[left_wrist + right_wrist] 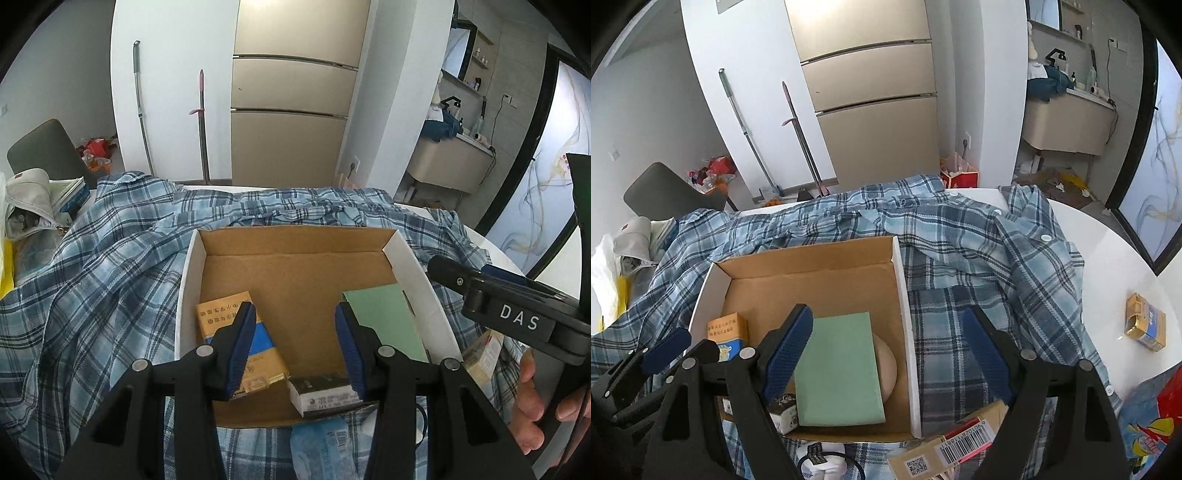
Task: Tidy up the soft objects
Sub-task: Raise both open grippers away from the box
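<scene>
I have both grippers over an open cardboard box (295, 266) that sits on a blue plaid shirt (92, 280) spread across the white bench (1108, 258). My left gripper (295, 343) hangs above the near end of the box with its jaws partly spread and nothing between the pads. Below it lie an orange and blue pack (236, 332) by the left wall, a green pad (384, 317) toward the right wall, and a small dark and white pack (325, 395) at the near edge.

My right gripper (886, 354) stands spread wide, its left pad over the box and its right pad outside, over the shirt, so the box's right wall (908, 332) runs between them untouched. It pinches nothing. From this side I see the green pad (838, 369) lying flat, partly covering a round beige thing (888, 369) on the box floor. The orange pack (727, 332) stands at the left, and the left gripper's blue pad (666, 349) shows just beside it.

A hand (535, 398) grips the right tool's handle at the edge of the left view. Near me on the shirt lie a barcoded carton (945, 450) and a light blue packet (325, 446). Another orange and blue pack (1145, 325) sits alone on bare bench, well apart to the right. Beyond the bench stand a fridge (291, 110), two mop handles (201, 125) and a grey chair (44, 147).
</scene>
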`<state>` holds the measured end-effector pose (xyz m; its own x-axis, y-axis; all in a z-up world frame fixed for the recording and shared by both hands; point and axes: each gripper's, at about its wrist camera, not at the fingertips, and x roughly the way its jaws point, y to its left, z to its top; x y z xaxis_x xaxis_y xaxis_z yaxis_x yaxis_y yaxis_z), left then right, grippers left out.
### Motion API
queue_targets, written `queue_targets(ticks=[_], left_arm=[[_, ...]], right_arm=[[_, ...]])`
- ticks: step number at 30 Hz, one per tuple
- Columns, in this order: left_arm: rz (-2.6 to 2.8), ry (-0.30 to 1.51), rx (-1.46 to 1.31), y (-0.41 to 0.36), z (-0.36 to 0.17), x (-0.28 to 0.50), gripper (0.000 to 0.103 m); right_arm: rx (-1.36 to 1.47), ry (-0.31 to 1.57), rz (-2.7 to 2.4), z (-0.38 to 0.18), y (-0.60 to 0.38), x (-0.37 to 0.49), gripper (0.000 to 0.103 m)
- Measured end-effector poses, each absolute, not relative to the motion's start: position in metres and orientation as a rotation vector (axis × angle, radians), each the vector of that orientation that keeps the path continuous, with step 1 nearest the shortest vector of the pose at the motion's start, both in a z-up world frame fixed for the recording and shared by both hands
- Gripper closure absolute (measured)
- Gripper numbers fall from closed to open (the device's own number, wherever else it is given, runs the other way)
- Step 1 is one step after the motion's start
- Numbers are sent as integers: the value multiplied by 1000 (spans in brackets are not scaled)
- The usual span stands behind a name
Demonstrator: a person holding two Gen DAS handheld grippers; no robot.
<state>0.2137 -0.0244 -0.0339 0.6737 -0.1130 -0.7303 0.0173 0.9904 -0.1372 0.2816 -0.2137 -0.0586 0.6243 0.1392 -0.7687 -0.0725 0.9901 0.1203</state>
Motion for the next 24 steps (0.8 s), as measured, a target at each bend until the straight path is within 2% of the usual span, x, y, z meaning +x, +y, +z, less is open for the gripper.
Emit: queue_targets(ticks=[6, 7, 10, 12, 18, 20, 22, 24], left_arm=[[-102, 772, -174, -19, -21, 206, 54], [-99, 757, -175, -18, -16, 203, 43], [-72, 661, -165, -15, 2, 191, 21], [-58, 601, -148, -13, 12, 184, 14], [-79, 547, -183, -4, 32, 174, 13], [-101, 523, -209, -1, 39, 169, 13], [-100, 494, -213, 0, 45, 163, 13], [-93, 468, -202, 0, 52, 156, 12]], right_arm=[[81, 879, 132, -53, -213, 278, 20], [86, 875, 142, -49, -213, 277, 20], [86, 831, 150, -34, -214, 268, 20], [77, 798, 151, -22, -215, 262, 20], [63, 714, 168, 12, -220, 242, 20], [62, 678, 185, 23, -223, 234, 16], [70, 630, 185, 34, -226, 226, 3], [83, 585, 185, 41, -230, 219, 0]])
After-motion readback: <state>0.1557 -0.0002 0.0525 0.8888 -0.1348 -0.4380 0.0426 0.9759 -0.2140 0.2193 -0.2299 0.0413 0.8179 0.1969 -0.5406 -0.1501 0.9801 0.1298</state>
